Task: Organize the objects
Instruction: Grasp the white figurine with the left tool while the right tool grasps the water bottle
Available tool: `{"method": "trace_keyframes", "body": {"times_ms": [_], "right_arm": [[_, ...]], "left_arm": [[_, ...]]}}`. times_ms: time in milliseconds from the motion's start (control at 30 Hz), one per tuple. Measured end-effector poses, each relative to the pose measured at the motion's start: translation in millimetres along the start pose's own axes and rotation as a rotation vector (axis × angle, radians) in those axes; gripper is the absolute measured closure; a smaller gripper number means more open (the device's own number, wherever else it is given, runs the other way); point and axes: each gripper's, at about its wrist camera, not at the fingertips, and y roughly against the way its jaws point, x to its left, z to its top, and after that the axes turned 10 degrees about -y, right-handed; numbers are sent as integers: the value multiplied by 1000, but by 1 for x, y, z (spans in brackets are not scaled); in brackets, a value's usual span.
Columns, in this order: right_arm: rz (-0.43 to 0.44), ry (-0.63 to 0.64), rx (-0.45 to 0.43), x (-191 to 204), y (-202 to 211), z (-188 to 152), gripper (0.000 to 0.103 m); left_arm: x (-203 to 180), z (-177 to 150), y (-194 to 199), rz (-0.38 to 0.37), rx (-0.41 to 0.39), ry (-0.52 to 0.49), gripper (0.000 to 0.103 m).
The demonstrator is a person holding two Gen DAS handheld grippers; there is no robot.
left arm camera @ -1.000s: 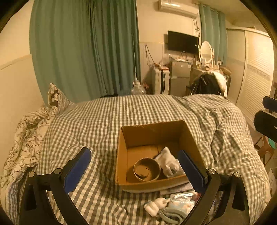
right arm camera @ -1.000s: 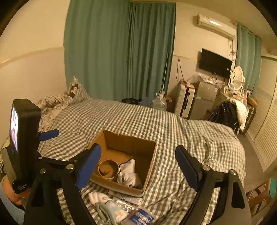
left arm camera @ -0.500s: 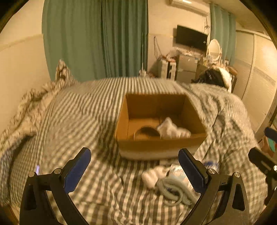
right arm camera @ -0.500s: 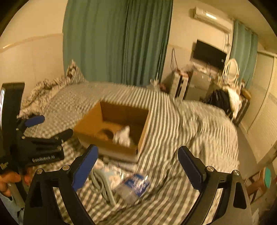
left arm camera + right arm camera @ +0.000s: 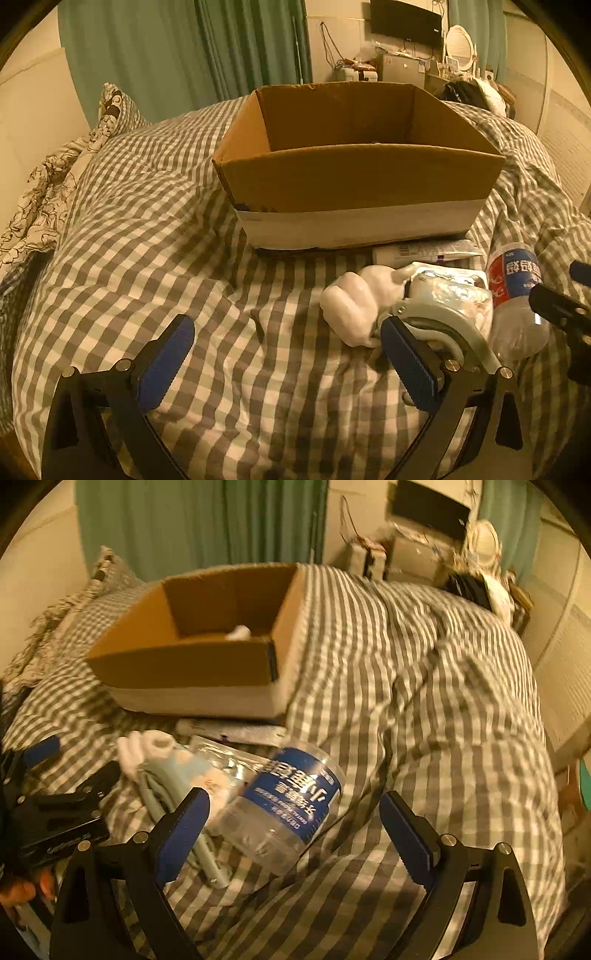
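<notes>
Right wrist view: right gripper [image 5: 295, 821] gapes over plastic bottle [image 5: 286, 806] — left gripper [image 5: 284, 360] wide too, near cardboard box [image 5: 354, 184].

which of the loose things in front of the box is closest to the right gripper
The plastic water bottle with the blue label, lying nearest the right gripper; the tube lies by the box.

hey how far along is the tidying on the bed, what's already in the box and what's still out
Partly done. A white item already lies inside the cardboard box; anything else in there is hidden. Nothing is in hand: the left tool and right tool are both open and empty. Still out on the checked bedspread: the water bottle, the rolled white socks, a tube and a grey cable.
</notes>
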Motion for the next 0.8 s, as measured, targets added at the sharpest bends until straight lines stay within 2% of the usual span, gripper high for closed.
{"method": "trace_keyframes", "body": {"times_ms": [167, 333, 433, 533, 567, 600, 700, 733, 767, 800], "right_arm": [[-23, -30, 83, -1, -26, 3, 9], [-56, -8, 165, 6, -56, 0, 10], [-60, -8, 160, 5, -56, -1, 10], [-48, 13, 151, 7, -51, -4, 23], [-39, 23, 147, 8, -49, -6, 32], [-44, 29, 140, 9, -47, -7, 32], [-43, 37, 124, 10, -43, -12, 33], [-40, 37, 121, 11, -41, -12, 33], [-36, 37, 116, 12, -38, -11, 33], [-28, 40, 110, 12, -34, -12, 33]], "left_arm": [[5, 13, -10, -30, 0, -14, 0], [-7, 23, -34, -63, 47, -122, 0], [-14, 25, -45, -80, 62, -164, 0], [-21, 25, -59, -118, 107, -186, 2], [-25, 25, -63, -134, 114, -201, 4], [-28, 25, -64, -147, 116, -214, 6], [-36, 27, -69, -206, 105, -234, 24], [-38, 28, -71, -229, 106, -236, 36], [-40, 27, -73, -249, 107, -236, 41], [-41, 27, -72, -247, 104, -238, 41]]}}
